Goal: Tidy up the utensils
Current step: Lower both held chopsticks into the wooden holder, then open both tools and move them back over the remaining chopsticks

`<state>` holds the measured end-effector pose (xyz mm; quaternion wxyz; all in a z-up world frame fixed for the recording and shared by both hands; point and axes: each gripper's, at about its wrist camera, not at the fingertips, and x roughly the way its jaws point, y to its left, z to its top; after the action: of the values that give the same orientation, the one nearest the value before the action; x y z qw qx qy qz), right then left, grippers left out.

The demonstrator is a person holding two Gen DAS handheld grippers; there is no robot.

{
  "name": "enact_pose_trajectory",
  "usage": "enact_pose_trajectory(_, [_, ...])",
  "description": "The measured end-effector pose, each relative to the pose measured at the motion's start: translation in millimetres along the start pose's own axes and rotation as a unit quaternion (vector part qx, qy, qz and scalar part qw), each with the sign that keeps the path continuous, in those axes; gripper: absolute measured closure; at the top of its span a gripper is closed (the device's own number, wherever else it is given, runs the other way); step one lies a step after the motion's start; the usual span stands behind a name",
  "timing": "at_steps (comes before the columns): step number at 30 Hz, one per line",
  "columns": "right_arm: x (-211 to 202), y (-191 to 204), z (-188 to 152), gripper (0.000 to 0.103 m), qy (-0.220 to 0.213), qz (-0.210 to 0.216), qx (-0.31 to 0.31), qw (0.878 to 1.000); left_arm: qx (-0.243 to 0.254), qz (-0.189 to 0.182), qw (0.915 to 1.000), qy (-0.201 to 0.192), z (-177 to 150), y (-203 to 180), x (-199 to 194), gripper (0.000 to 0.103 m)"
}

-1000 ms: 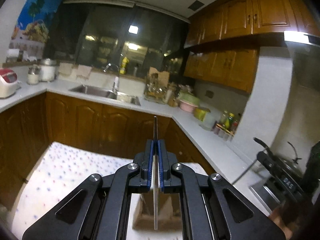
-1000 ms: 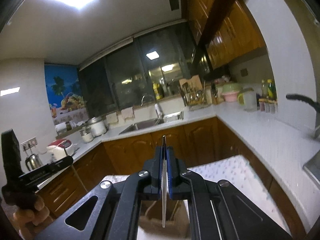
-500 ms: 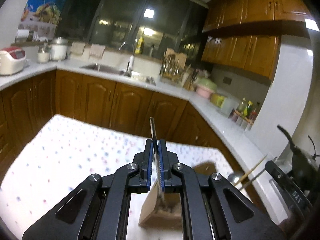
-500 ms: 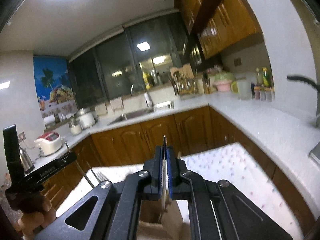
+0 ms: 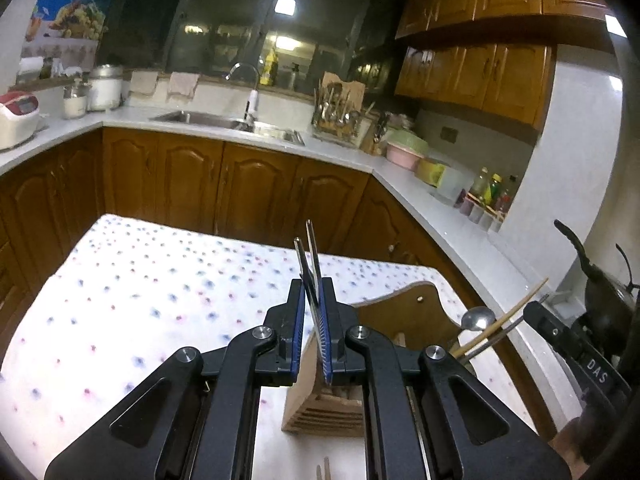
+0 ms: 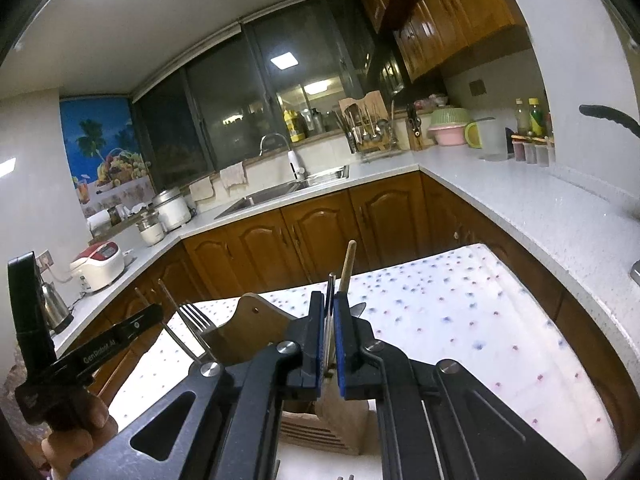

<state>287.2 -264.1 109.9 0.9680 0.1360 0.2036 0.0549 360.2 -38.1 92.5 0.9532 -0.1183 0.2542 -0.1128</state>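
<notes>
A wooden utensil holder stands on the dotted tablecloth, right under both grippers; it also shows in the right wrist view. My left gripper has its jaws slightly apart around two thin metal handles that lean loosely between them. My right gripper has its jaws slightly apart around a thin metal handle, with a wooden stick just behind. In the right wrist view a fork sticks up beside the left gripper; in the left wrist view a spoon and wooden chopsticks do beside the right gripper.
White countertops with wooden cabinets wrap around behind the table. A sink, a rice cooker, a drying rack with utensils and bottles stand on them. A dark pot sits at the right.
Both grippers have tilted down toward the table and the holder. Their jaws have parted slightly, and the handles now lean loose between them. More utensil ends have come into view.
</notes>
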Motion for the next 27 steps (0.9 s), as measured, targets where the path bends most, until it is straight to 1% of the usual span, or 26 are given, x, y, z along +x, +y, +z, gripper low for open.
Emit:
enact_pose_trajectory(1, [0.3,-2.1,0.3,0.093,0.001,0.002,0.006,1.0,-0.004,-0.005,1.0,0.004,0.6,1.7,-1.3,0.094])
enact_pose_trajectory(2, [0.7,-3.3,-0.5,0.09,0.001,0.002,0.009,1.0,-0.007,-0.008,0.9999,0.006,1.1,2.9,-2.8,0.086])
enact_pose_trajectory(3, [-0.6,-4.0,-0.4,0.087,0.001,0.002,0.012,1.0,-0.011,-0.012,0.9998,0.006,1.7,5.3,-8.0,0.081])
enact_pose_trajectory(4, [-4.3,-5.4,0.2,0.078,-0.001,0.007,0.018,1.0,-0.014,-0.012,0.9998,0.004,2.6,6.5,-12.3,0.067])
enact_pose_trajectory(5, [-7.9,-7.0,0.8,0.062,-0.004,0.012,0.023,1.0,-0.019,-0.011,0.9998,-0.001,2.8,8.5,-20.0,0.052])
enact_pose_trajectory(6, [-12.4,-7.9,1.1,0.052,-0.009,0.015,0.027,0.999,-0.02,-0.01,0.9997,-0.006,2.2,10.2,-27.6,0.046])
enact_pose_trajectory(7, [-19.1,-9.2,1.7,0.036,-0.017,0.017,0.031,0.999,-0.021,-0.009,0.9997,-0.01,1.0,11.7,-34.5,0.038])
enact_pose_trajectory(8, [-25.6,-10.3,2.3,0.025,-0.026,0.017,0.035,0.999,-0.022,-0.005,0.9997,-0.013,-0.7,13.4,-40.9,0.028])
enact_pose_trajectory(9, [-31.9,-11.7,2.5,0.021,-0.032,0.017,0.038,0.999,-0.024,0.001,0.9996,-0.013,-3.0,15.9,-47.2,0.022])
enact_pose_trajectory(10, [-40.3,-13.7,1.5,0.013,-0.04,0.02,0.041,0.998,-0.026,0.006,0.9995,-0.014,-7.4,18.7,-54.9,0.016])
enact_pose_trajectory(11, [-47.6,-15.7,-0.4,0.007,-0.045,0.023,0.045,0.998,-0.03,0.008,0.9994,-0.015,-13.1,22.7,-63.6,0.016])
enact_pose_trajectory(13, [-59.9,-19.0,-6.6,0.0,-0.048,0.025,0.053,0.997,-0.035,0.013,0.9993,-0.009,-24.0,28.7,-74.0,0.016])
enact_pose_trajectory(15, [-70.2,-22.8,-15.5,0.0,-0.047,0.025,0.059,0.997,-0.041,0.02,0.9989,0.006,-39.9,36.2,-83.2,0.015])
enact_pose_trajectory(18, [-83.7,-28.0,-35.0,0.0,-0.033,0.019,0.067,0.997,-0.045,0.028,0.9982,0.028,-61.7,41.8,-91.7,0.015])
enact_pose_trajectory(21, [-94.8,-33.9,-58.6,0.0,-0.011,0.014,0.081,0.997,-0.047,0.035,0.9969,0.053,-90.6,46.3,-101.0,0.015])
enact_pose_trajectory(27, [-104.0,-34.7,-92.9,0.0,0.027,0.007,0.091,0.995,-0.032,0.046,0.9942,0.092,-130.4,43.4,-106.1,0.015])
